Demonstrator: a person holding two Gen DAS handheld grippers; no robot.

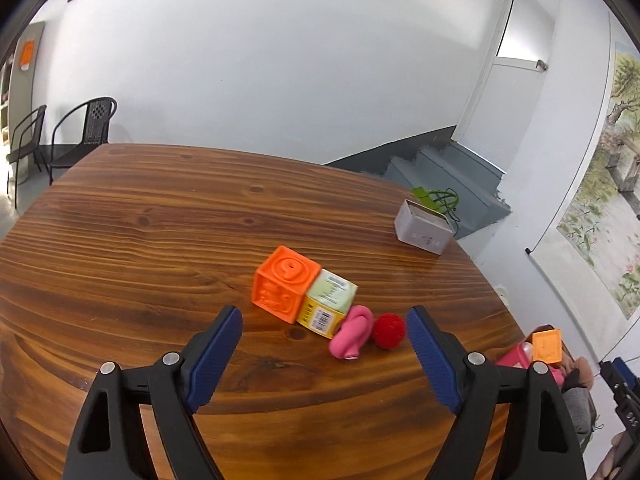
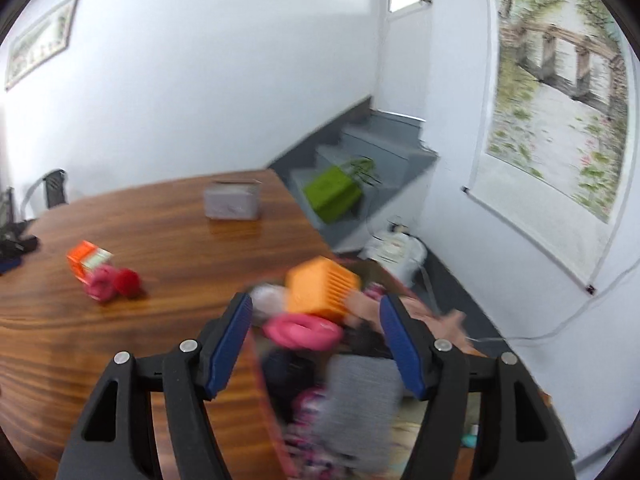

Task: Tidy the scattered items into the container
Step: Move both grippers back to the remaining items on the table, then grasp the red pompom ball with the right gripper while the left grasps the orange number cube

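Stage: While four items lie clustered on the wooden table (image 1: 160, 220), the tidying is judged partly done; the container (image 2: 280, 412) beside the table's edge already holds toys.
Left gripper (image 1: 324, 334): jaws spread wide, nothing between the pads, pointing down toward the cluster.
Right gripper (image 2: 316, 326): jaws apart over the container, gripping nothing; an orange slotted block (image 2: 324, 290) and a pink ring (image 2: 302, 332) lie below it among the contents, blurred.
Items remaining: orange number cube (image 1: 285, 282), touching a small yellow-green carton (image 1: 328, 308); pink toy (image 1: 352, 332) against the carton; red ball (image 1: 389, 330) just beside the pink toy.
Container location: off the table's right side, low in the right wrist view; its rim is too blurred to trace.
Step in hand: judged to be the left gripper's approach to the next item.
Method advised: take the red ball or pink toy first, being outermost; centre the pads on one item only, so neighbours are not dragged.
Risk: the ball may roll if nudged; close squarely across its middle.
Other: a grey box (image 1: 424, 228) stands apart near the far edge; leave undisturbed.
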